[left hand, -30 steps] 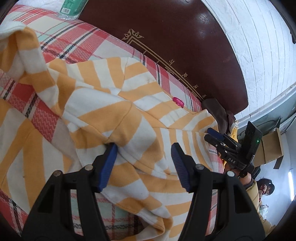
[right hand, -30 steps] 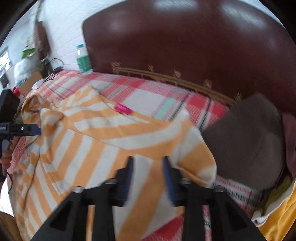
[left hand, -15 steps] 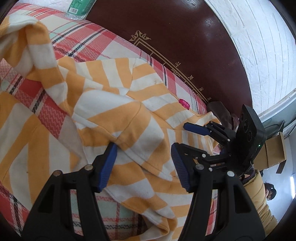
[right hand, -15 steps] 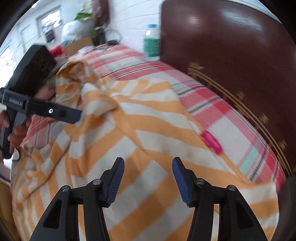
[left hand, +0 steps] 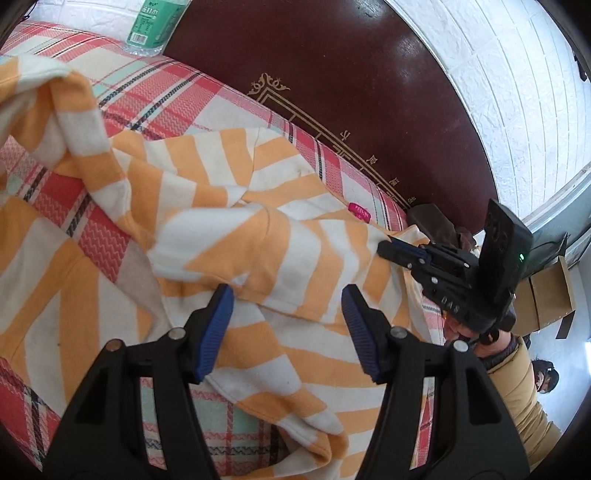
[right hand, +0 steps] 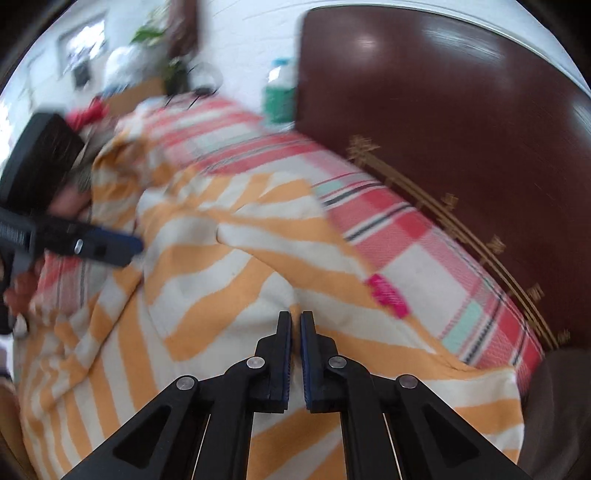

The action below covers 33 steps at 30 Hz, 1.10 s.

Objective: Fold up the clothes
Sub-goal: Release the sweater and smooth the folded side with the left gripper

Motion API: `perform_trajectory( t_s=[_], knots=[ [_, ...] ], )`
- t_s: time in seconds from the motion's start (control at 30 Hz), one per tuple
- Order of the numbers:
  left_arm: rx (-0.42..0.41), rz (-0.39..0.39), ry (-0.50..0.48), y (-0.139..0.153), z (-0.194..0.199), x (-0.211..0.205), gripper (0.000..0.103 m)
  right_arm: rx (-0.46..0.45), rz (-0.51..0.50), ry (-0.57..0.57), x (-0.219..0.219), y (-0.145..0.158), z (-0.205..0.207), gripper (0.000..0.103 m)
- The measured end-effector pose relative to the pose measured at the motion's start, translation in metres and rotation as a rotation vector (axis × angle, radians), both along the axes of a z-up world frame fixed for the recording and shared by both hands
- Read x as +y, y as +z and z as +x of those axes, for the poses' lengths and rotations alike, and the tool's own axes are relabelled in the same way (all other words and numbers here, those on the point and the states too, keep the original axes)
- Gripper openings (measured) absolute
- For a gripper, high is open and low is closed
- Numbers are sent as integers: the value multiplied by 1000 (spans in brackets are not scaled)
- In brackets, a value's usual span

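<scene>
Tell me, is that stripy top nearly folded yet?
Hardly begun. The orange and white striped top lies rumpled on the plaid bedcover, one part flopped over but no neat fold. The right gripper is shut at the cloth near the pink tag, though a real pinch is hard to confirm. The left gripper is open over a hem. Smoothing and all the folds remain.

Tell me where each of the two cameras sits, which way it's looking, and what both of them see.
Left wrist: on the left gripper, looking down its open fingers at the striped garment; the right gripper and a sleeve show.
Right wrist: on the right gripper, fingers shut on the garment, facing the headboard; the left gripper shows.
Shared: garment, plaid bedsheet, pink tag, green bottle.
</scene>
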<state>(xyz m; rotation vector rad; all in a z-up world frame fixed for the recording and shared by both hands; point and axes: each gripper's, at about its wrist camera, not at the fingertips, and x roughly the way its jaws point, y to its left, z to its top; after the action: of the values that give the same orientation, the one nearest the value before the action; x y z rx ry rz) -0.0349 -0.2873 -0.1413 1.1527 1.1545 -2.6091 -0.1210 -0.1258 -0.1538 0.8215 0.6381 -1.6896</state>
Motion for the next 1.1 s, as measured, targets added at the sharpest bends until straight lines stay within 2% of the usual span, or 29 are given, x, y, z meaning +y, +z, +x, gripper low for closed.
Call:
perform_trajectory(
  t_s=[0.1,0.13,0.23,0.37,0.43,0.5,0.57,0.67,0.77,0.87,0.93,0.97,1.0,1.03,1.1],
  knots=[
    [-15,-2,6,-3,1,0,63,-116,13,-76,3,-12,-25,10],
    [-20,-5,8,-4,2,0,63,-107,35,-94,4,-17,-27,22],
    [-13,-24,16,1,18,0,63,-65,66,-143,6,-22,-27,41],
    [-4,-74,30,12,48,-1,63,-38,-28,-154,16,1,-15,45],
    [-20,-99,21,13,65,-1,63,-81,-95,-74,19,16,4,45],
    [-51,-139,-12,10,80,6,64,-147,-114,57,19,20,32,45],
    [-79,-163,-88,5,93,20,64,-196,-97,163,17,15,62,45],
    [-110,-209,-183,-4,107,39,64,-264,-45,241,15,-5,97,45],
    [-139,-251,-261,-12,120,56,64,-303,-36,236,22,-16,119,45],
    [-157,-257,-263,-11,131,59,64,-348,-64,205,37,-17,135,46],
    [-164,-257,-255,-12,138,61,59,-351,-77,178,48,-16,145,47],
    [-167,-252,-246,-12,142,61,44,-356,-79,167,52,-16,149,47],
    [-174,-242,-232,-12,145,60,23,-359,-84,157,52,-18,155,47],
    [-181,-233,-219,-12,149,60,15,-365,-91,142,54,-17,158,47],
    [-167,-206,-190,-8,162,60,14,-391,-109,115,60,-18,163,47]
  ],
)
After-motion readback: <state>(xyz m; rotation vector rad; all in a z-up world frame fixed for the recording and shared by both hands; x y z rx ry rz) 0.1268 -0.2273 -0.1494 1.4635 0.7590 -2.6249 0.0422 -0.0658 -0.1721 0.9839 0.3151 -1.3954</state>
